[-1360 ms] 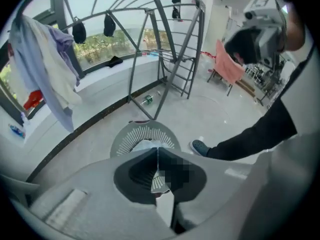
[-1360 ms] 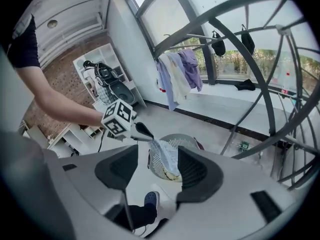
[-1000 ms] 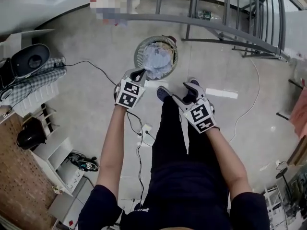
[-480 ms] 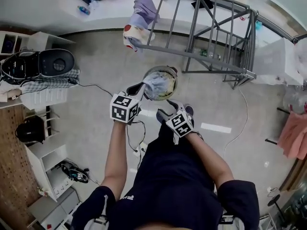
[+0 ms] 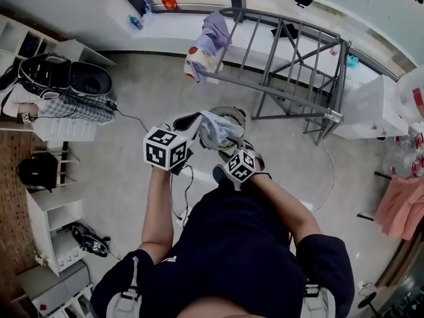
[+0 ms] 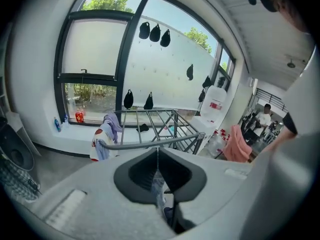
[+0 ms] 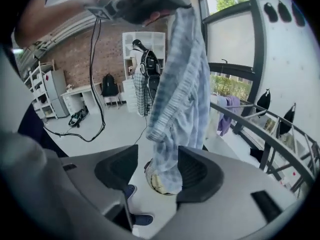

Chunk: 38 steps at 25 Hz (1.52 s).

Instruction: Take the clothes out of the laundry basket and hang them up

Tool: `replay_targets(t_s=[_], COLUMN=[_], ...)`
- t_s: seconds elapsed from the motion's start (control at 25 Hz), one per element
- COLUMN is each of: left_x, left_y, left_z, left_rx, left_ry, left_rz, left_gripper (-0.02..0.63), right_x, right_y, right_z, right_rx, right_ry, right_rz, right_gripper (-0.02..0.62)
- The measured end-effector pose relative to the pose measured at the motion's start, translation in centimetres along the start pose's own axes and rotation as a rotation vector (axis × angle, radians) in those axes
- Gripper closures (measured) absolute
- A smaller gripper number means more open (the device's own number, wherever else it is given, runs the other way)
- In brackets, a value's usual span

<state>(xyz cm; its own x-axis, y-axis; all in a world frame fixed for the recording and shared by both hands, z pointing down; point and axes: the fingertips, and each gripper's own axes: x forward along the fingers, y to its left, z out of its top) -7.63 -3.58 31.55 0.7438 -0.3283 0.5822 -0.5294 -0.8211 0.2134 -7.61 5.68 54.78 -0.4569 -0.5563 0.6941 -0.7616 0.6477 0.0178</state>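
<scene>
Striped garment [image 7: 180, 84]: pale blue, light, limp; hangs above laundry basket [image 5: 234, 112], pinched at top in closed left tongs [image 5: 200, 118]. Right tongs [image 7: 157, 170] wide, astride its lower end; judged best taken by free hem.

Thin cloth garment [image 5: 215, 130], matt metal rack [image 5: 278, 96]

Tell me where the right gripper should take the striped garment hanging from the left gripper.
Take the striped garment near its loose bottom end, coming straight in from where the right gripper now faces it. It hangs limp from the shut left gripper, and that end dangles in line with the right gripper's open jaws, so closing there probably suffices.
</scene>
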Motion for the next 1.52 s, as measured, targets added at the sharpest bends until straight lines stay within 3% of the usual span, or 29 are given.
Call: replay_targets(t_s=[0.08, 0.16, 0.2, 0.24, 0.36, 0.56, 0.68, 0.88, 1.12, 1.52], left_x=[-0.9, -1.7, -2.0, -2.4, -3.4, -4.5, -4.4, -3.3, -1.3, 3.7], left_y=[-0.3, -0.6, -0.5, -0.4, 1.0, 3.5, 3.7, 1.8, -3.5, -13.4], left_z=[0.7, 1.3, 1.5, 1.7, 1.8, 0.1, -1.0, -1.2, 0.9, 4.7], left_rx=[-0.005, -0.018, -0.022, -0.026, -0.048, -0.055, -0.062, 0.148, 0.297, 0.387], left_ry=[-0.019, -0.042, -0.051, -0.059, -0.078, -0.079, -0.068, -0.019, -0.036, -0.090], left_rz=[0.001, 0.002, 0.006, 0.014, 0.058, 0.125, 0.130, 0.153, 0.040, -0.220], left_gripper=[0.578, 0.578, 0.578, 0.578, 0.578, 0.578, 0.578, 0.578, 0.578, 0.578], right_x=[0.6, 0.6, 0.3, -0.2, -2.4, -8.2, -12.2, -18.6, -27.0, -39.5], right_y=[-0.1, -0.5, -0.9, -1.3, -2.9, -6.7, -9.1, -12.2, -13.5, -14.9], right_z=[0.6, 1.6, 2.2, 2.7, 3.7, 4.3, 4.5, 4.2, 4.1, -0.2], right_rx=[-0.002, 0.014, 0.017, 0.021, 0.053, 0.199, 0.240, 0.264, 0.315, 0.457], right_ry=[-0.013, -0.053, -0.077, -0.099, -0.144, -0.187, -0.197, -0.192, -0.183, -0.140], right_rz=[-0.001, -0.027, -0.054, -0.077, -0.100, -0.145, -0.214, -0.393, -0.614, -0.905], right_gripper=[0.345, 0.398, 0.461, 0.582, 0.588, 0.588, 0.588, 0.588, 0.589, 0.589])
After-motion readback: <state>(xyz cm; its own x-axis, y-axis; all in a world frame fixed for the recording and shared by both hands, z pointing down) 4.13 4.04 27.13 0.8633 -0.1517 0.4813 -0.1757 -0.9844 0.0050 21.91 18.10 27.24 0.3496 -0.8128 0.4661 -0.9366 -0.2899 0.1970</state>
